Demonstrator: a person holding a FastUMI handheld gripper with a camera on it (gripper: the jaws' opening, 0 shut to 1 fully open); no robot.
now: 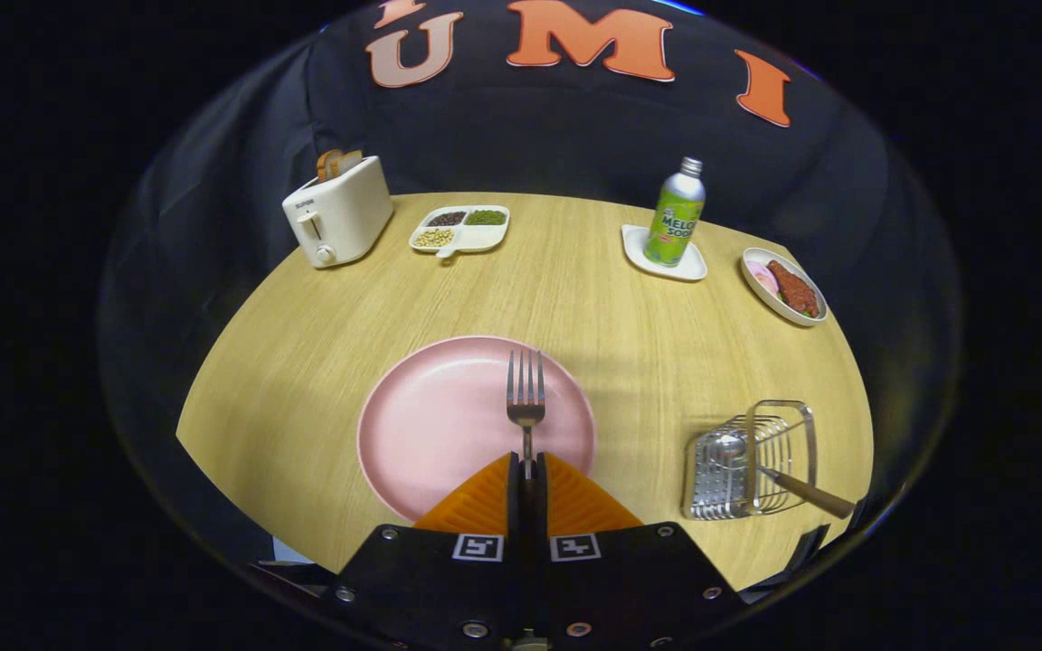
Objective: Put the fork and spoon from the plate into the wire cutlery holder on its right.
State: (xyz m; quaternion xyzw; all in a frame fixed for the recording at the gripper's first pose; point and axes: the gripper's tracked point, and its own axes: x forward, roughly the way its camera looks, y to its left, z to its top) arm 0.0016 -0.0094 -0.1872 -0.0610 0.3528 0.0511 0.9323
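Across the table point(322, 362) we saw our fingers point(527, 470) clamped on the fork point(525, 402) above the plate point(431, 434), ready for carrying to the wire cutlery holder point(752, 461), where the spoon point(756, 461) already sat.

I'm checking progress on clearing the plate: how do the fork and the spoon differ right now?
The fork is clamped by its handle in the gripper, tines pointing ahead over the pink plate; the spoon lies in the wire cutlery holder, free of the fingers. The fork's handle is hidden between the fingers; the spoon's brownish handle sticks out past the holder's edge. Both have metal heads.
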